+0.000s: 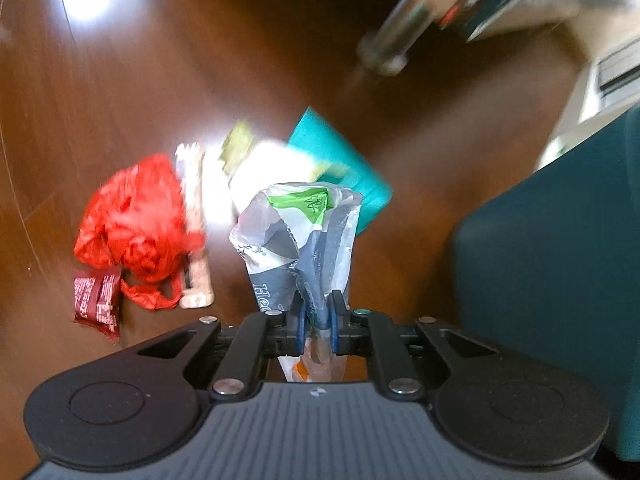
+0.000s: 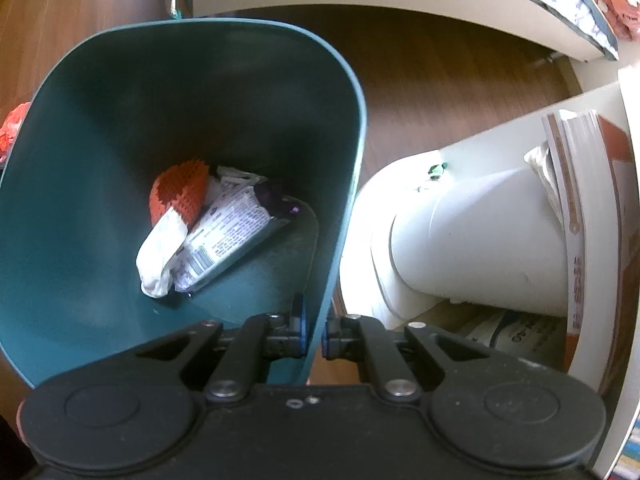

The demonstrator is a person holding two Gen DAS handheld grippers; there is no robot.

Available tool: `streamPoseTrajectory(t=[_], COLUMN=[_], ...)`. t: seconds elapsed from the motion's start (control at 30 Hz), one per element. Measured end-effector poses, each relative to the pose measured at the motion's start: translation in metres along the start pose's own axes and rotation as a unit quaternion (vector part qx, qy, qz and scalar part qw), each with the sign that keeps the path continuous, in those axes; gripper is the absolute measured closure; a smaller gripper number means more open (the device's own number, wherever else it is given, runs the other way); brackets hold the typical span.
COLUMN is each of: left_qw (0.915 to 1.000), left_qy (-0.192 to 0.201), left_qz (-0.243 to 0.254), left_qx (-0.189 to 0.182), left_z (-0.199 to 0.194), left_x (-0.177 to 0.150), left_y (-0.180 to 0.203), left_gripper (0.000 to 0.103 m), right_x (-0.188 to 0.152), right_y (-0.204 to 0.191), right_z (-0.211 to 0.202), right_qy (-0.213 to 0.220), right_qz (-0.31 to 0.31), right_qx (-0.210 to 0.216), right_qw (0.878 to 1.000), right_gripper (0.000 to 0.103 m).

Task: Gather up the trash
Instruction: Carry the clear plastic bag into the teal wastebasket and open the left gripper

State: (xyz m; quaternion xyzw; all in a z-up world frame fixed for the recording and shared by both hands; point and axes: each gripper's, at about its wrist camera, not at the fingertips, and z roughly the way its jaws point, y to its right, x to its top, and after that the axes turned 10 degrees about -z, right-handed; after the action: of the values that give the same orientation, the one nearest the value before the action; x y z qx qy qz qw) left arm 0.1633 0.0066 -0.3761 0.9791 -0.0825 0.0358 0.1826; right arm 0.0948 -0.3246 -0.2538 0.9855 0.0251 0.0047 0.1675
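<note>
Left wrist view: the left tool (image 1: 315,312) is clamped on a crumpled white plastic wrapper with grey and green print (image 1: 298,236), which is pinched between the blue pads and stands up from them. Beneath, on the dark brown wooden floor (image 1: 160,80), more litter is seen: a crumpled red plastic bag (image 1: 136,228), a dark red printed sachet (image 1: 96,302) just beside it, a beige paper stick-shaped wrapper (image 1: 194,232) touching the red bag, a flat teal card (image 1: 340,160), and a pale yellow-green packet (image 1: 240,144) washed out by glare. A side of the dark teal plastic bin (image 1: 560,248) is seen at right. The picture is blurred.

Right wrist view: the right tool (image 2: 314,334) is closed on the near rim of the dark teal plastic bin (image 2: 344,200), one pad inside the wall, one outside. At the bin's bottom lie an orange-and-white foam net sleeve (image 2: 176,200) and a white and purple printed packet (image 2: 228,236), touching. A white cylindrical container (image 2: 480,240) lies just beside the bin, on its side.
</note>
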Motion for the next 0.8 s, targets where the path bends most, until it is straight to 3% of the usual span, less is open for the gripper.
streamPoseTrajectory(t=[0.17,0.47,0.57,0.8], left_qw=[0.9961,0.9803,0.9725,0.9656], left_qy=[0.051,0.098,0.093,0.034], left_qz=[0.059,0.136,0.183,0.232], left_qx=[-0.041,-0.103,-0.109,-0.112], left_z=[-0.066,-0.130,-0.132,-0.086], left_x=[-0.001,-0.020,-0.031,-0.042], left_y=[0.040,0.109,0.136,0.193], left_gripper=[0.092,0.092,0.092,0.092], right_x=[0.005,-0.005,-0.006,-0.006], right_y=[0.001,-0.003,-0.002,-0.005], right_z=[0.000,-0.004,-0.004,-0.007], right_qy=[0.005,0.016,0.018,0.020], right_qz=[-0.004,-0.018,-0.016,-0.018], right_qx=[-0.002,0.010,0.008,0.007], right_qw=[1.000,1.000,1.000,1.000], right_gripper=[0.099,0.100,0.100,0.100])
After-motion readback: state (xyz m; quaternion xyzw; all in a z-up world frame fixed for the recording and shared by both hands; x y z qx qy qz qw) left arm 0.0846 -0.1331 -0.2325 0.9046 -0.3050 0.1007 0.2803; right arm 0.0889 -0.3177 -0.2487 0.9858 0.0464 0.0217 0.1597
